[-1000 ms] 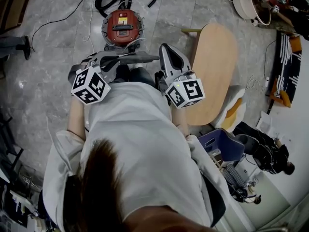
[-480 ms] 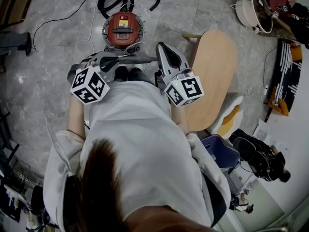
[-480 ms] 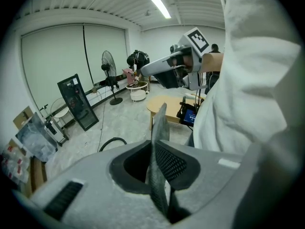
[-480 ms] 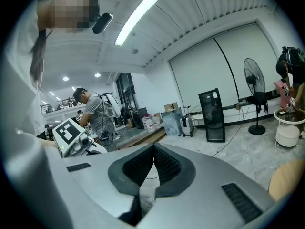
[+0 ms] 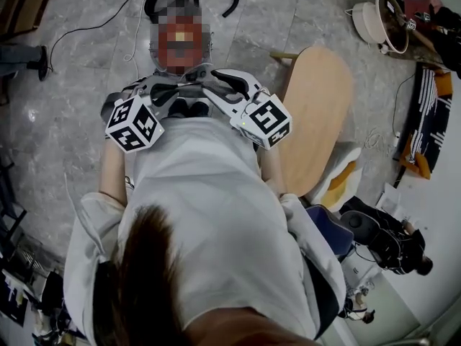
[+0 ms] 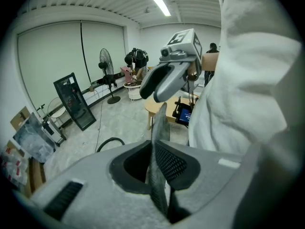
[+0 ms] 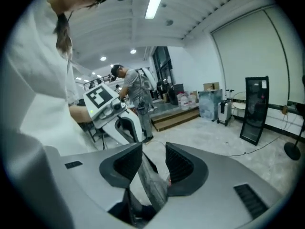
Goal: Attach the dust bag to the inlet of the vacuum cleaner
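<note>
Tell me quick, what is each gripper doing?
Left gripper: shut on the dust bag.
Right gripper: opening, the dust bag loose between its jaws.

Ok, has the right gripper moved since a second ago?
Yes. The right gripper has swung left in the head view, away from the wooden table. Its jaws are opening with the dust bag between them.

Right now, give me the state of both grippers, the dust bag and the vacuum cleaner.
left gripper: shut on the dust bag.
right gripper: jaws opening, the bag loose between them.
dust bag: flat, clamped edge-on by the left gripper.
vacuum cleaner: blurred over; inlet cannot be seen.
</note>
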